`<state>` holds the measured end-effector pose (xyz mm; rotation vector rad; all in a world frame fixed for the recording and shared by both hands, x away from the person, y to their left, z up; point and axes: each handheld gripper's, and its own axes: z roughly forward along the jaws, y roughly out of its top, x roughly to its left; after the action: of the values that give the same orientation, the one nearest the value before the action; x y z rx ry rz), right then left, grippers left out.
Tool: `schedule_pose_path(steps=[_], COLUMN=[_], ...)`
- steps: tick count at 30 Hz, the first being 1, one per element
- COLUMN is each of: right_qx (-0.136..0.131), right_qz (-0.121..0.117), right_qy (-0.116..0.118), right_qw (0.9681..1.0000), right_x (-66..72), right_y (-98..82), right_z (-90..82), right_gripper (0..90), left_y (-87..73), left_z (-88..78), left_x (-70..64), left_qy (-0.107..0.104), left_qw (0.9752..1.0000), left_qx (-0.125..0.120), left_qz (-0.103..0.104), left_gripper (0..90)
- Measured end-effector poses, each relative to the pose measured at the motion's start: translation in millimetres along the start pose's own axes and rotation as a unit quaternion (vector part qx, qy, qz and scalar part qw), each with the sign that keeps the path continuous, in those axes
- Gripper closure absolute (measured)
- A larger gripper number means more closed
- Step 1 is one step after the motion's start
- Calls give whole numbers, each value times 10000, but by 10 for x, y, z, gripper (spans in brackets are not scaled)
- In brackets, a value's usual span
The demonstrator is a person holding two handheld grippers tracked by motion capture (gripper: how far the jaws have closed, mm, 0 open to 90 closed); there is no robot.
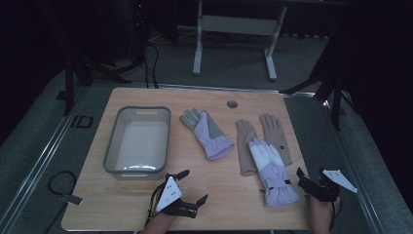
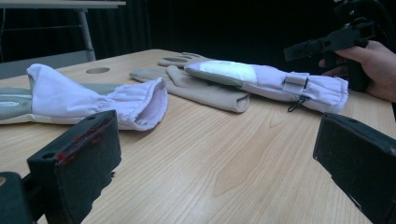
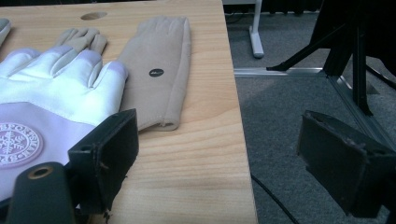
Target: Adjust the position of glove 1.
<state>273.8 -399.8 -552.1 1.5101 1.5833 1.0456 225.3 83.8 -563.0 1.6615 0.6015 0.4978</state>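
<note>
1. The left gripper is sitting at the lower centre of the high view, just below the grey bin, with its fingers standing wide apart and nothing between them.
2. The right gripper is hovering at the lower right of the high view, at the tabletop's right edge, with its fingers also spread apart and gripping nothing.
3. A white-and-lilac glove is lying palm-down just left of the right gripper, its cuff pointing toward the bottom of the frame and its fingertips overlapping a beige glove.
4. A second beige glove is lying just right of the first, toward the right edge; in the right gripper view it is showing a small dark dot on its back.
5. Another lilac glove with a grey palm is resting near the centre of the high view, between the bin and the beige pair; in the left gripper view its open cuff is facing the camera at the left.
6. In the left gripper view, the person's other hand is showing at the upper right, holding its gripper.
</note>
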Motion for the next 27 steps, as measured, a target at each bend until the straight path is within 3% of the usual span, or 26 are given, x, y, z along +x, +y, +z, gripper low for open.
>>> schedule_pose_path(steps=[5,9,13,18,20,23,26,27], right_qx=[94,347,473,385,401,330,613,613], right_qz=[-56,167,36,42,-105,-319,-244,-244], right_qy=[-80,184,304,765,909,757,1160,1160], right_qw=[9999,9991,9984,9963,9950,9961,9911,9911], right_x=[-10,-75,-40,29,95,199,251,251], right_y=[26,107,237,470,585,715,849,849], right_z=[-14,6,2,-5,8,1,29,29], right_gripper=[126,126,126,123,113,116,142,142], left_y=[2,0,0,1,0,0,0,0], left_z=[4,2,0,1,0,-2,-2,-2], left_x=[0,-3,3,-1,-1,1,1,1], left_qy=[-27,-27,-50,-69,-67,-55,-63,-63], left_qw=[10000,10000,10000,10000,10000,10000,10000,10000], left_qx=[13,2,5,5,2,-1,-6,-6], left_qz=[8,22,5,34,38,21,25,25], left_gripper=[9,9,10,10,10,9,9,9])
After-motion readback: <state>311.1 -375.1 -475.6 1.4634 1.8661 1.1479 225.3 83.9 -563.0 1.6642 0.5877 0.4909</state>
